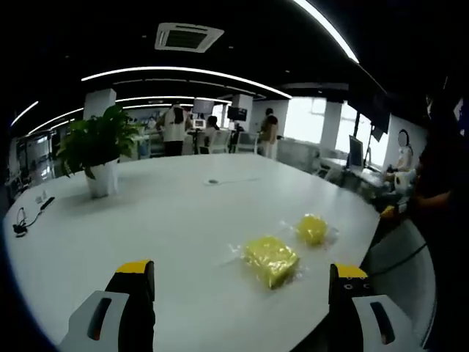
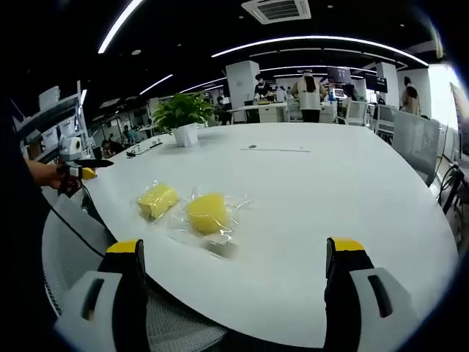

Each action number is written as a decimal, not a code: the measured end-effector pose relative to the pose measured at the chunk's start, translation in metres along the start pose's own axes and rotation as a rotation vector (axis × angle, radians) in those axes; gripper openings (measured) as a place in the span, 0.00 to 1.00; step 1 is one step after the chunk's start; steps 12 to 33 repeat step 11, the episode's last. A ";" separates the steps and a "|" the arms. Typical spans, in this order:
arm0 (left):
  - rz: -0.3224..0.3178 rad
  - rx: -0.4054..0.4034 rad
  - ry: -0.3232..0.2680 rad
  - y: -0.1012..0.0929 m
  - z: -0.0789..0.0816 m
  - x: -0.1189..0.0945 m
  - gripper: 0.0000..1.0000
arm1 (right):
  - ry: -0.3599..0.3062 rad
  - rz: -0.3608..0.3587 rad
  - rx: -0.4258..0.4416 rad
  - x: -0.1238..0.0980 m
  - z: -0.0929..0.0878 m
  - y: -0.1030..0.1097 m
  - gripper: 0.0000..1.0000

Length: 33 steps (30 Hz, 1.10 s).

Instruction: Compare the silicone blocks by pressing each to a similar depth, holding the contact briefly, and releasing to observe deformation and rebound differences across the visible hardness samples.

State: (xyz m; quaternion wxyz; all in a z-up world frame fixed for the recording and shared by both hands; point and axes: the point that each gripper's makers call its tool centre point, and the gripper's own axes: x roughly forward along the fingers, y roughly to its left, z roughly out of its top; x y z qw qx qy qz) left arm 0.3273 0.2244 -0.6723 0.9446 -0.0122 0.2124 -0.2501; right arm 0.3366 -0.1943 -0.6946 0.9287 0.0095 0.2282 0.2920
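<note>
Two yellow silicone blocks in clear wrap lie on the white table (image 1: 183, 220), close to its curved edge. In the left gripper view the squarish block (image 1: 271, 260) is nearer and the rounder block (image 1: 312, 229) lies just beyond it. My left gripper (image 1: 242, 270) is open and hangs over the table short of the squarish block, touching nothing. In the right gripper view the same two blocks (image 2: 157, 199) (image 2: 209, 213) lie ahead and to the left. My right gripper (image 2: 235, 246) is open over the table (image 2: 330, 191) edge, apart from both blocks.
A potted plant (image 1: 99, 150) (image 2: 182, 117) stands further along the table, with cables (image 1: 26, 216) near it. A person's hand holding a dark yellow-tipped tool (image 2: 77, 172) shows at the left. Grey chairs (image 2: 73, 249) ring the table; people stand at desks behind.
</note>
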 end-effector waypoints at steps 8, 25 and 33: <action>-0.011 -0.016 -0.036 -0.004 0.002 0.002 1.00 | 0.042 0.031 -0.070 0.004 -0.002 0.008 0.96; 0.000 -0.012 -0.059 -0.004 0.007 0.002 1.00 | 0.058 0.039 -0.067 0.004 -0.005 0.014 0.96; 0.000 -0.012 -0.059 -0.004 0.007 0.002 1.00 | 0.058 0.039 -0.067 0.004 -0.005 0.014 0.96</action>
